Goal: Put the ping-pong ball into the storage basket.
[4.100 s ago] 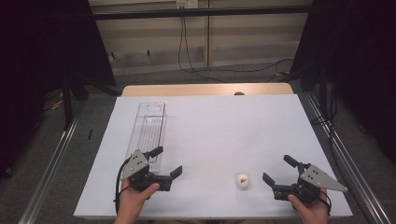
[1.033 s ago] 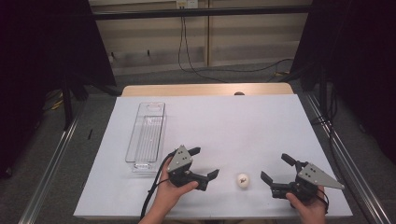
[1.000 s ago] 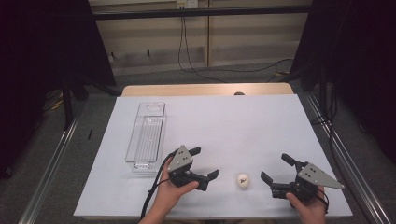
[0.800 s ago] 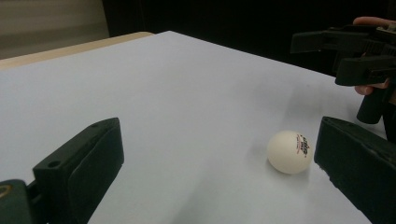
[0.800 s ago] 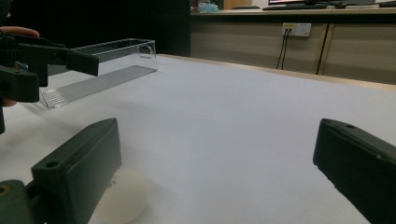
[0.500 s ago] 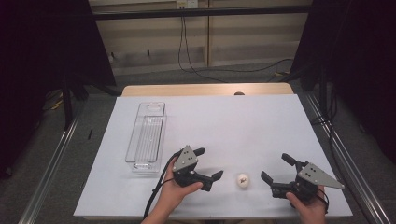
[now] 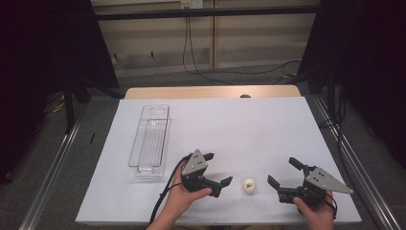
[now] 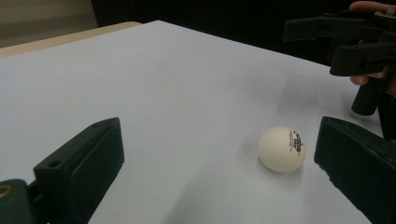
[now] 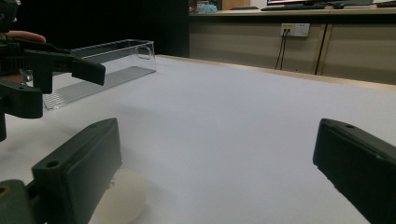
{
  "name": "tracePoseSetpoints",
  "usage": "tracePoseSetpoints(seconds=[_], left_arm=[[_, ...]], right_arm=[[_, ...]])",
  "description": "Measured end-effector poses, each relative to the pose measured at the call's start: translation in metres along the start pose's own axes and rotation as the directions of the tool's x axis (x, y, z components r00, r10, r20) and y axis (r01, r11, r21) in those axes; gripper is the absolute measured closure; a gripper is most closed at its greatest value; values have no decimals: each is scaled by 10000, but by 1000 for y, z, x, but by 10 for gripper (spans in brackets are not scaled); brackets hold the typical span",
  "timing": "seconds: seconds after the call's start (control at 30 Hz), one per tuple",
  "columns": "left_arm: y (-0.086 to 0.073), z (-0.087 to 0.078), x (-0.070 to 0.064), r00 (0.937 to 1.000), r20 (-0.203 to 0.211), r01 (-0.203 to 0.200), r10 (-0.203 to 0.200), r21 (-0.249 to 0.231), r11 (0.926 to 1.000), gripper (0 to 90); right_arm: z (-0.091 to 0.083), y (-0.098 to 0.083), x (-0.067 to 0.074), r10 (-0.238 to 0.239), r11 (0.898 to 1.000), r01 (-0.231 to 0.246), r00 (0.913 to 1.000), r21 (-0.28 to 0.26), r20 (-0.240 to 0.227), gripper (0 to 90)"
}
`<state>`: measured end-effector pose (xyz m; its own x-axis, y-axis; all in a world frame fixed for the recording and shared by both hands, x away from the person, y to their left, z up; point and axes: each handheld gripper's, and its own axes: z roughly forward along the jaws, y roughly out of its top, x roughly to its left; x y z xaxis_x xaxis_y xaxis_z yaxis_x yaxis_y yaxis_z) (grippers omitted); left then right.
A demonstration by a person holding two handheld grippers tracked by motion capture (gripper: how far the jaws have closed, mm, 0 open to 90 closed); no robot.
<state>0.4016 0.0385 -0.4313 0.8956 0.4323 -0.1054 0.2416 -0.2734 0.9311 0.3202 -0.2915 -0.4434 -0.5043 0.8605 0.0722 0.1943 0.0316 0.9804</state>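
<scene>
My left gripper (image 7: 214, 169) hovers low over the white surface (image 7: 268, 129), jaws wide, with the small white ball (image 8: 282, 149) just ahead, nearer one jaw. I should centre on it before squeezing gently, since it would likely roll. My right gripper (image 7: 285, 174) waits nearby, jaws wide and empty. The ball's printed mark is too small to read. Farther off, the clear tray (image 7: 151, 139) looks empty, though I can't be sure.
</scene>
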Motion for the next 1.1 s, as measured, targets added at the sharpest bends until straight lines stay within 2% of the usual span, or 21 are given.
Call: tracePoseSetpoints(seconds=[0.13, 0.17, 0.23, 0.37, 0.53, 0.57, 0.6, 0.7, 0.93, 1.1], left_arm=[[1, 2, -1, 9999, -6, -101, 101, 149, 9998, 17], [1, 3, -3, 10000, 29, 0, 0, 119, 9999, 17], [1, 3, -3, 9999, -34, -125, 126, 229, 9997, 17], [1, 5, -4, 9998, 130, -184, 181, 273, 9995, 17], [3, 7, -5, 9998, 1, -210, 210, 599, 9980, 18], [3, 8, -6, 9999, 8, -139, 139, 539, 9984, 18], [4, 8, -5, 9997, -26, -255, 257, 680, 9974, 18], [4, 11, -7, 9999, 32, -149, 148, 636, 9979, 18], [6, 15, -8, 9996, 74, -293, 288, 913, 9954, 19], [7, 19, -11, 9997, 160, -222, 205, 1121, 9935, 18]], right_arm=[[0, 0, 0, 27, 10000, -27, 10000, -9, 18, 8], [0, 0, 0, 7, 10000, -7, 10000, -5, 25, 9], [0, 0, 0, -37, 10000, 37, 10000, -11, 33, 9], [0, 0, 0, -28, 10000, 28, 10000, -23, 16, 9], [0, 0, 1, 10, 10000, -10, 10000, 25, -9, 9], [0, 0, 1, 5, 10000, -5, 10000, 36, 2, 9], [0, 0, 1, 5, 10000, -5, 10000, 36, 2, 9], [0, 0, 1, -5, 10000, 5, 10000, 30, -6, 9], [0, 0, 1, 18, 10000, -19, 10000, 22, 23, 9], [0, 0, 1, 14, 10000, -14, 10000, 51, -14, 9]])
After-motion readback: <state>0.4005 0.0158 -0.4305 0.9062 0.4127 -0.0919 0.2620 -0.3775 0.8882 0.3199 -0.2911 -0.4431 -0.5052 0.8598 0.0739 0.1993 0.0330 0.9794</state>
